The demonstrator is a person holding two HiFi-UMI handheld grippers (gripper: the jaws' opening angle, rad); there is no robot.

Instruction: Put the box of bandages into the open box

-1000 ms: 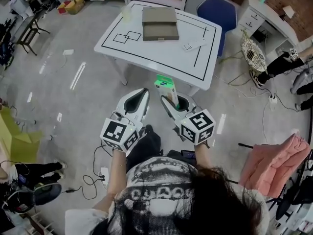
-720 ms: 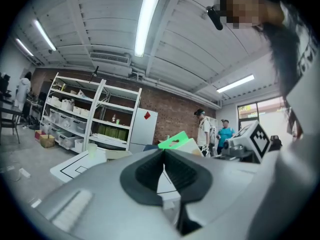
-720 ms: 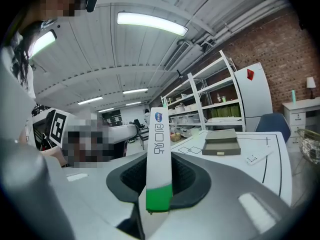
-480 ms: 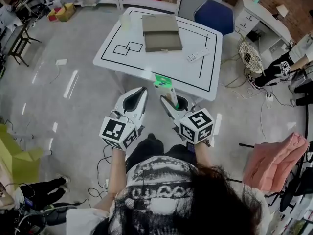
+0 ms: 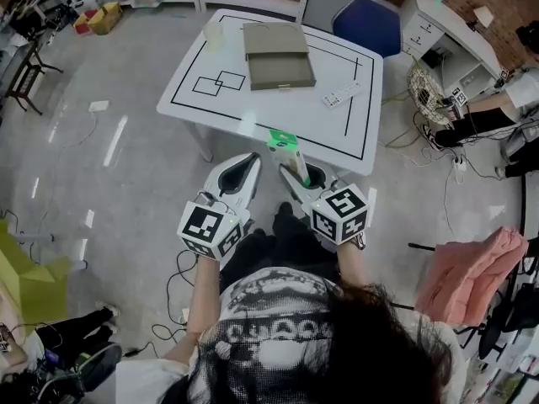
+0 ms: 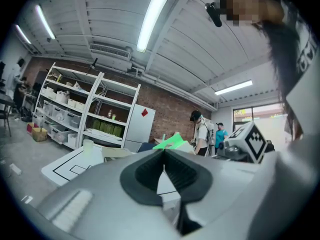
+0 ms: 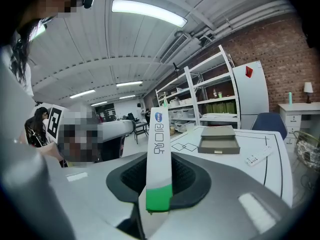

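My right gripper (image 5: 296, 165) (image 7: 159, 181) is shut on the box of bandages (image 5: 286, 150) (image 7: 158, 154), a slim white box with a green end that stands up between the jaws. My left gripper (image 5: 242, 165) (image 6: 164, 171) is beside it, jaws closed together with nothing between them. Both are held in front of the white table (image 5: 219, 91), short of its near edge. The open box (image 5: 278, 55) (image 7: 218, 139), a flat grey-brown carton with its lid folded back, lies on the far middle of the table.
A remote control (image 5: 340, 95) lies on the table right of the open box, and a pale cup (image 5: 213, 34) stands at its far left corner. A blue chair (image 5: 367, 25) is behind the table. Shelves, a desk, cables and a pink cloth (image 5: 467, 274) surround the floor.
The view has shifted slightly toward the table. Both grippers keep the same pose, and the bandage box stays clamped in the right one.
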